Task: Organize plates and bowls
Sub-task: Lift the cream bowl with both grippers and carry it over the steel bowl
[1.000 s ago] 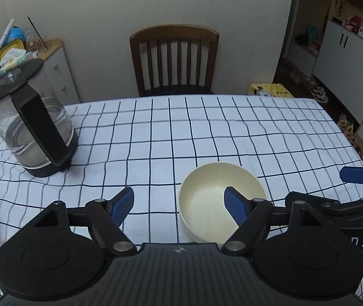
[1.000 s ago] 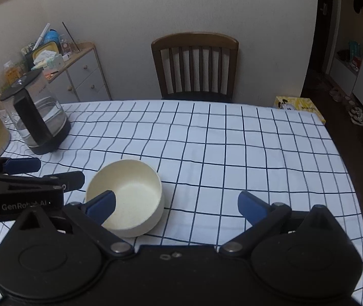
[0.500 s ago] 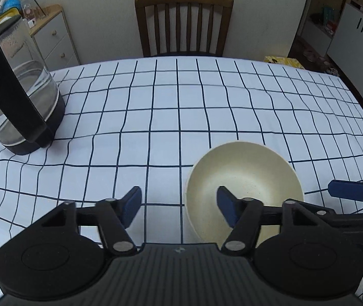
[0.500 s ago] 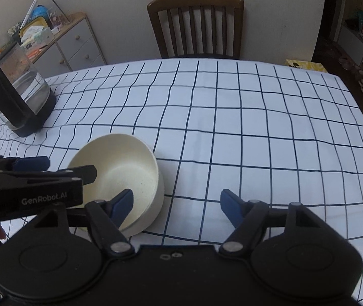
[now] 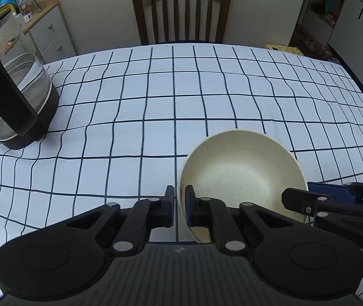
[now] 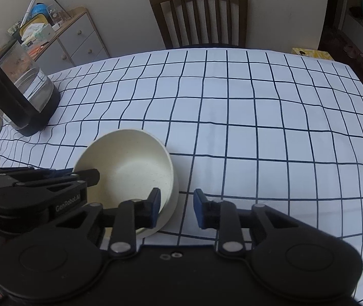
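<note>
Low in both frames on the checked-cloth counter (image 5: 156,97), the left tool (image 5: 179,205) pinches the round cream ceramic bowl (image 5: 242,176) by its rim while the right tool (image 6: 177,207) closes astride the opposite rim, seemingly ready for a two-handed lift.

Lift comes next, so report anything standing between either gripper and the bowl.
Nothing visible does. The left gripper is shut on the bowl's left rim. The right gripper is closing with the right rim between its fingers, the outer finger not yet touching.
</note>
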